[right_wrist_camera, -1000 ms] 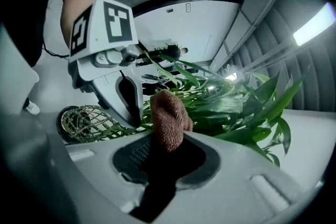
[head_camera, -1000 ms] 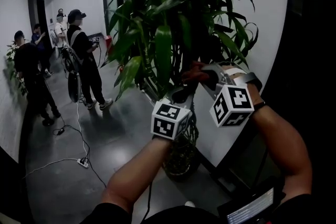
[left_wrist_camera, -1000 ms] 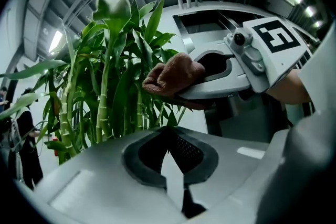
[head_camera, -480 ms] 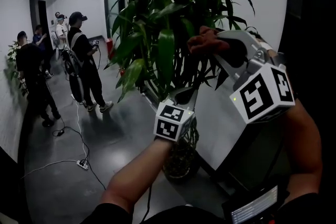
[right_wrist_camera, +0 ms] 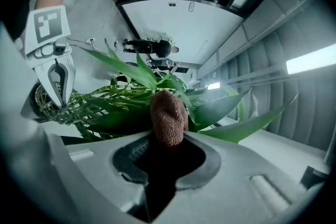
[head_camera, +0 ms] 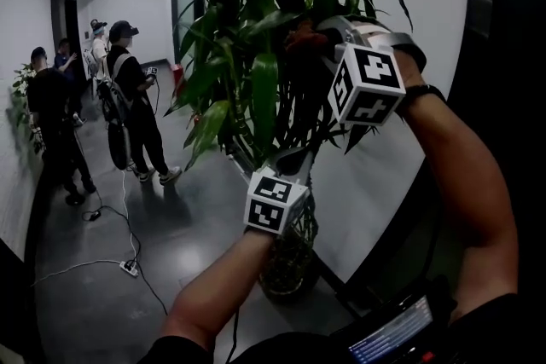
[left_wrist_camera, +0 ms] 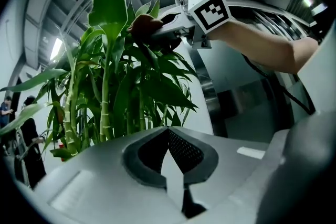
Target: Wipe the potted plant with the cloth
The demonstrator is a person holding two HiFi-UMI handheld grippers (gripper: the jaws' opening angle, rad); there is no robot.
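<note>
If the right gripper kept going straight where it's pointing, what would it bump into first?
The cloth in the right gripper would meet the plant's leaves right ahead, probably almost at once; depth is unclear.

- A group of people stands at the left, far down the corridor.
- One person in black stands just beside a small plant by the left wall.
- A thin cable lies on the grey floor and reaches a white power strip.
- A lit screen is at the bottom edge.
</note>
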